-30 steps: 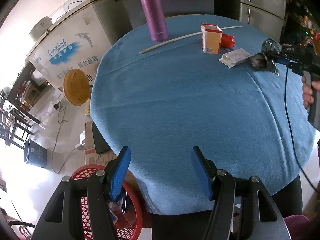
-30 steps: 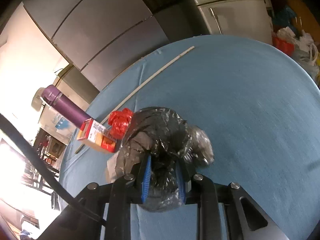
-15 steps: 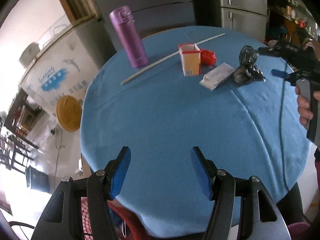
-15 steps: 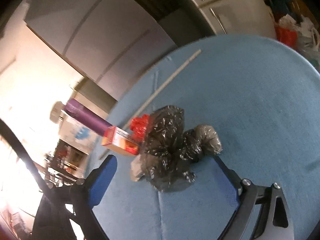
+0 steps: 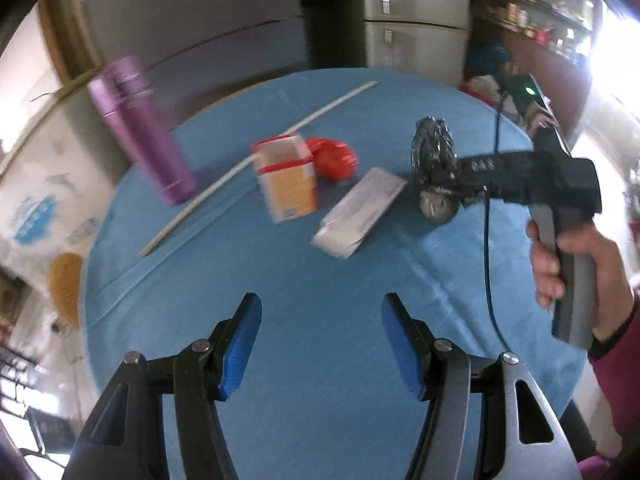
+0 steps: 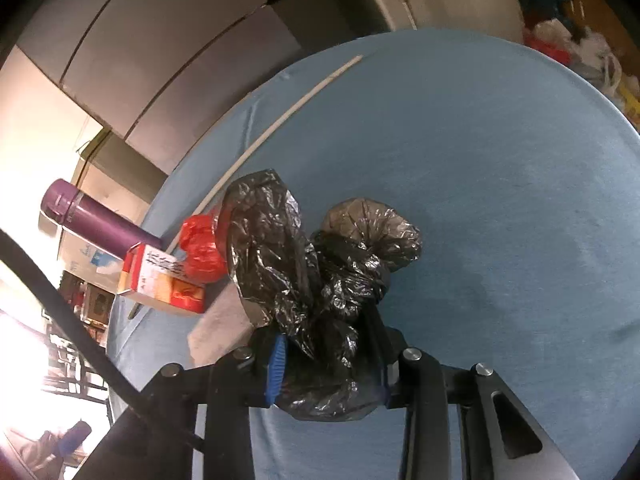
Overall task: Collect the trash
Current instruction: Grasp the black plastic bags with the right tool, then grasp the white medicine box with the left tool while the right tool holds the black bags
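Right claw [image 6: 326, 368]: its jaws, spread wide half a second ago, have just been closing and now clench the crumpled black plastic bag [image 6: 320, 280], which rests on the round blue-clothed worktop [image 6: 500, 160]; the bag's bulk bulges up and away from the blue pads, and no clear long axis can be told. Left claw [image 5: 320, 344]: half open and empty above the near worktop, where a second ago it hung over the edge above a red basket. Beside the bag lie a crumpled red wrapper [image 6: 200, 252], an orange and red carton [image 6: 164, 284] with printing too blurred to read, a flat white packet [image 5: 360, 212], a thin white stick [image 5: 260, 160] and an upright purple flask [image 5: 140, 128].
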`<state>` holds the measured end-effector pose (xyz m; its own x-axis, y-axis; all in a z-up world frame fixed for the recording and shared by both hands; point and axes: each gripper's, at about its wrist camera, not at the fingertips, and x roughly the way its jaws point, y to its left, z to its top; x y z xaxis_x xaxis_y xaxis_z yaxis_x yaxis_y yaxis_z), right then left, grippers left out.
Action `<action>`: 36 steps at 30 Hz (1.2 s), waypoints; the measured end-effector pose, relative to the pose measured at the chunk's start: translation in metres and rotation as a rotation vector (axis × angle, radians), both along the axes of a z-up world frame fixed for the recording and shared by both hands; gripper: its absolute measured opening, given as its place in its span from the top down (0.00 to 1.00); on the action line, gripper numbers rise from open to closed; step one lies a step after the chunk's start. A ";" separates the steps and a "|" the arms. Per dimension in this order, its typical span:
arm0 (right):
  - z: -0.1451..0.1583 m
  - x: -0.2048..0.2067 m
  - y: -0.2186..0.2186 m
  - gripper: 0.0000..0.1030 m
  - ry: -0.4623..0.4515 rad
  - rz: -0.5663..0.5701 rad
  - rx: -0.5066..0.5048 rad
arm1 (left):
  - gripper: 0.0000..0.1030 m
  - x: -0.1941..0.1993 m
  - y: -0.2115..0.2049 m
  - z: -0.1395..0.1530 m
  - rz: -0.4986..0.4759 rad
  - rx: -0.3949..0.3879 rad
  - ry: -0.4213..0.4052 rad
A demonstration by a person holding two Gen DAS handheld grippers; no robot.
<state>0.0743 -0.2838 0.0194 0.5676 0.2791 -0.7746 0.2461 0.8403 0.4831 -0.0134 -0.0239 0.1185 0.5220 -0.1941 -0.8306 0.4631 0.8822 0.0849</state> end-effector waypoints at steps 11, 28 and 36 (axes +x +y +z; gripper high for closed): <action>-0.016 -0.049 -0.061 0.65 0.027 -0.012 0.147 | 0.39 0.093 -0.091 -0.040 -0.120 0.068 0.104; -0.025 -0.065 -0.070 0.64 -0.009 -0.022 0.203 | 0.25 0.125 -0.112 -0.086 -0.120 0.137 0.229; -0.020 -0.072 -0.061 0.67 -0.008 -0.022 0.190 | 0.50 0.092 -0.100 -0.089 -0.078 0.080 0.242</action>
<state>0.0021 -0.3445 -0.0006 0.5813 0.4068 -0.7047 0.2592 0.7284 0.6343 0.0785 -0.1237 0.0294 0.2926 -0.1550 -0.9436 0.5451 0.8378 0.0314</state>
